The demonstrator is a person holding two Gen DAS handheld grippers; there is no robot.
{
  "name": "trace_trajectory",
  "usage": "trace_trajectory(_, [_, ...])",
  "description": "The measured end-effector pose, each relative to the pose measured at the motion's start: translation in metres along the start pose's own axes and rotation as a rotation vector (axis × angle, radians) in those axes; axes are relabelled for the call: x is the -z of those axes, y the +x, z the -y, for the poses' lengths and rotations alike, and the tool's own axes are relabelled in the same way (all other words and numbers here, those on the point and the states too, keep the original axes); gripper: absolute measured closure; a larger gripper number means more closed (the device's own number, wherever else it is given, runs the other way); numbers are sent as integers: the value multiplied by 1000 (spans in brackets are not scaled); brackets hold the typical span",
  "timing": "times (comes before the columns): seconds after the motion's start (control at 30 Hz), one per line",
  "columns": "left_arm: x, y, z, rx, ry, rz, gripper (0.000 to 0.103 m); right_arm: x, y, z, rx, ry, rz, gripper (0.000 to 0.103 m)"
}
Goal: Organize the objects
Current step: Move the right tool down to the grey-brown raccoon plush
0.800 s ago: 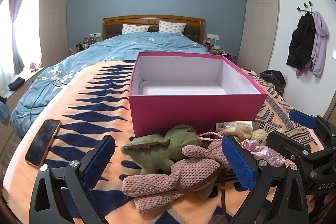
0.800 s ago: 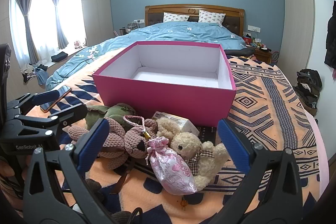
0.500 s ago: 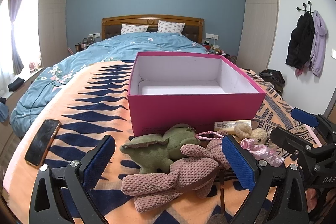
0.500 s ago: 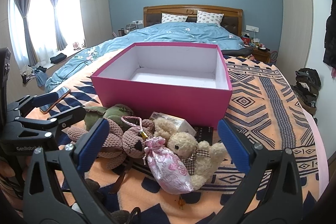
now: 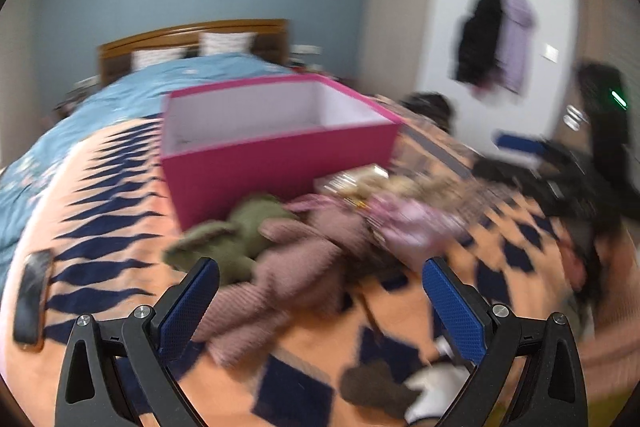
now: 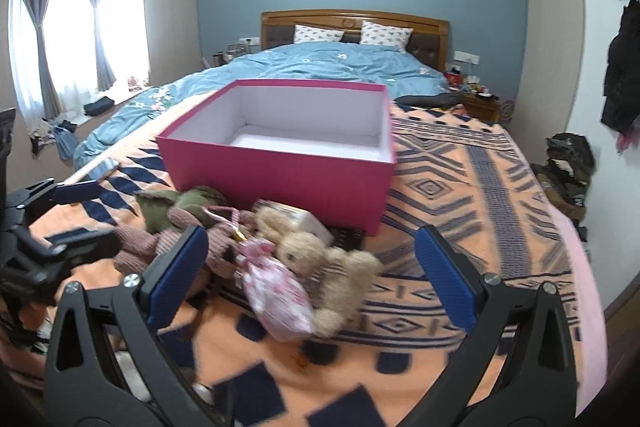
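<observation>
Right wrist view: both grippers' jaws gape empty; the beige teddy bear point(image 6: 320, 267) probably handles soft and light, so grip its belly.

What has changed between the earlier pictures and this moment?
The left gripper has swung: its view is now blurred and tilted, with the box shifted left. The right gripper has come closer to the toys, with the bear nearer its fingers. Both are still open and hold nothing. Box, toys and phone stayed in place.
</observation>
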State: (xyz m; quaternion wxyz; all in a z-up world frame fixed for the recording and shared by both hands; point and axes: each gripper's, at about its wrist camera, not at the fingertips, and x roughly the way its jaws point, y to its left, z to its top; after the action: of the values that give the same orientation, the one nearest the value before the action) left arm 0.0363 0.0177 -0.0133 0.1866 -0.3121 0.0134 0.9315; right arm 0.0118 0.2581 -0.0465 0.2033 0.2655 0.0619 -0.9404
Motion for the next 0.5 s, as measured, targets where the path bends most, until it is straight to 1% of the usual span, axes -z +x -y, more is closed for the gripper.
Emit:
trace_trajectory(0.1, [11,2,13,35,65,-46,0,8,-10,13,19,15,-19,0])
trace_trajectory(0.23, [21,14,21,19,87,-105,0,19,-20,26,27,15,-45,0])
trace_trajectory(0.27, [23,18,21,12,90,-115,0,22,-22,27,4,15,-56,0])
trace_trajectory(0.37, [30,26,27,-13,97,-139,0,30,-29,27,-102,-4,-96,0])
trace_trajectory(0.47, [35,34,30,-48,112,-170,0,41,-37,13,-207,-73,-135,0])
trace_trajectory(0.5, [37,37,31,-53,115,-176,0,46,-38,7,-253,-94,-164,0])
